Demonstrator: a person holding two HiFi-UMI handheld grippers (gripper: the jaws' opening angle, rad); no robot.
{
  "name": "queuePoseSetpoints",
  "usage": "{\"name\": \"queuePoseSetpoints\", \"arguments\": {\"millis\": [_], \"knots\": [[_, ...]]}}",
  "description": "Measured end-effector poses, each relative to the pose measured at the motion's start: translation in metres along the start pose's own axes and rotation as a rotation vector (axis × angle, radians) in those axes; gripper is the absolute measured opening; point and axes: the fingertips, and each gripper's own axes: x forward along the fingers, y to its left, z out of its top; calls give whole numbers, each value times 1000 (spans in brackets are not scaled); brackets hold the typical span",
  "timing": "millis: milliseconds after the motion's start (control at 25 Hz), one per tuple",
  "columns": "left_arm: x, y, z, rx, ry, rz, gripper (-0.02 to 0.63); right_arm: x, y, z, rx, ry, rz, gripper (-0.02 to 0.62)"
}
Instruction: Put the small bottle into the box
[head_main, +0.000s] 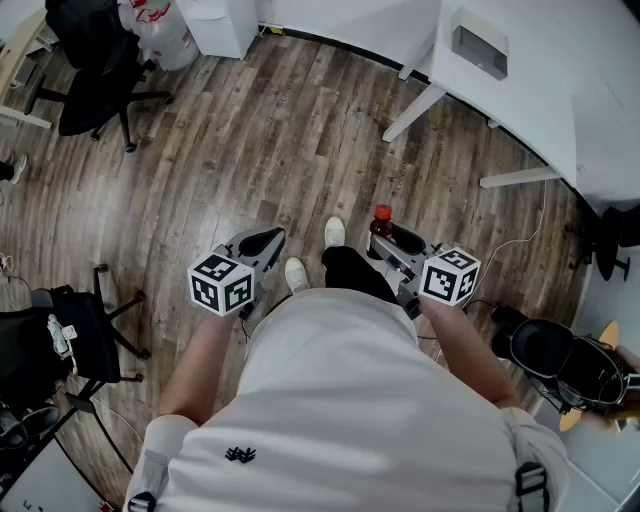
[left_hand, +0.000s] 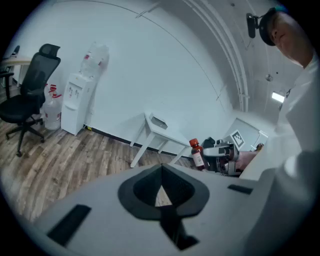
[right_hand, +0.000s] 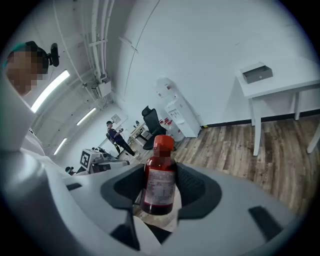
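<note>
A small bottle (head_main: 381, 218) of dark red liquid with a red cap and a white label stands upright between the jaws of my right gripper (head_main: 392, 238), which is shut on it. In the right gripper view the bottle (right_hand: 160, 177) fills the gap in the right gripper (right_hand: 160, 192). My left gripper (head_main: 262, 241) is held beside it at the same height, shut with nothing in it (left_hand: 161, 187). The left gripper view also catches the bottle (left_hand: 196, 152). A grey open box (head_main: 478, 47) sits on a white table (head_main: 540, 80) ahead to the right, box (right_hand: 257, 73) well beyond both grippers.
Wooden floor lies below, with the person's shoes (head_main: 334, 232) on it. A black office chair (head_main: 95, 85), a water jug (head_main: 160, 35) and a white dispenser (head_main: 222, 22) stand far left. Another black chair (head_main: 545, 350) is at the right. A person (right_hand: 116, 135) stands far off.
</note>
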Motion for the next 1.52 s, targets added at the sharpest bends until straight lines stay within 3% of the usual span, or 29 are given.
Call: {"name": "queuePoseSetpoints", "arguments": {"millis": [200,440,800,1200,1520], "knots": [[34,-12,34,36,-11,-50,6,6,-24,15,26,-2,-1,202],[71,-6,76,56,47,-74,6,27,-55,62,61,-42,31,202],[153,1,155,182,89,-94,6,42,-118,133,87,-107,33,201],[207,24,186,251,169,-270,6,47,-162,159,137,-213,-142,201],[283,37,251,329,239,-463,6,40,-207,211,226,-313,-308,201]]}}
